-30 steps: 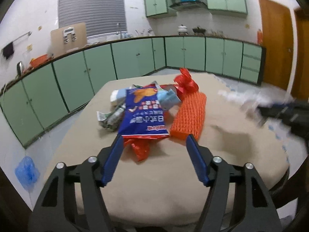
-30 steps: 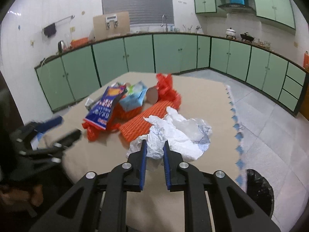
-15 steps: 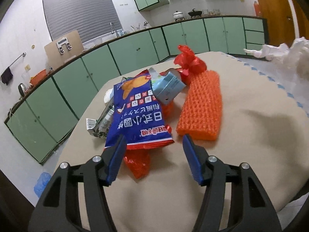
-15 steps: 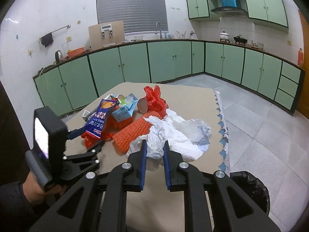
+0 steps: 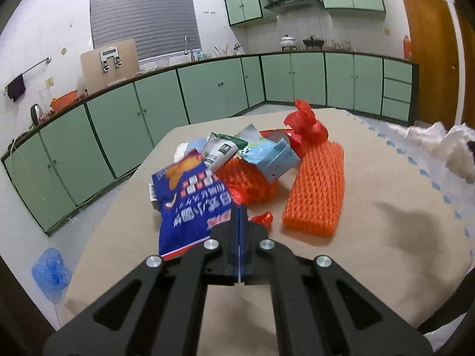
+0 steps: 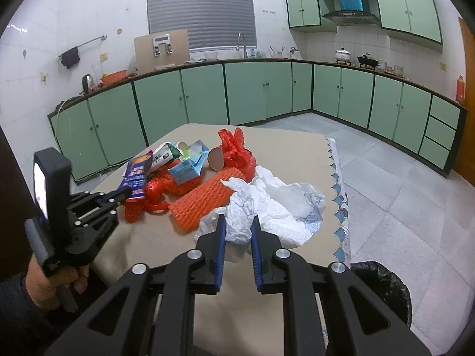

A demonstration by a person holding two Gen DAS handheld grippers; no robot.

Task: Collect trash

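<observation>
Lifted since before, blue snack bag (image 5: pixel 190 204) hangs in left claw (image 5: pixel 240 207).

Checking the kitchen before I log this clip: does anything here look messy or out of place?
Yes. Trash is heaped on the table: a blue snack bag, an orange foam net, a red plastic bag and a crushed carton. Crumpled white plastic sits pinched in the right tongs.
</observation>
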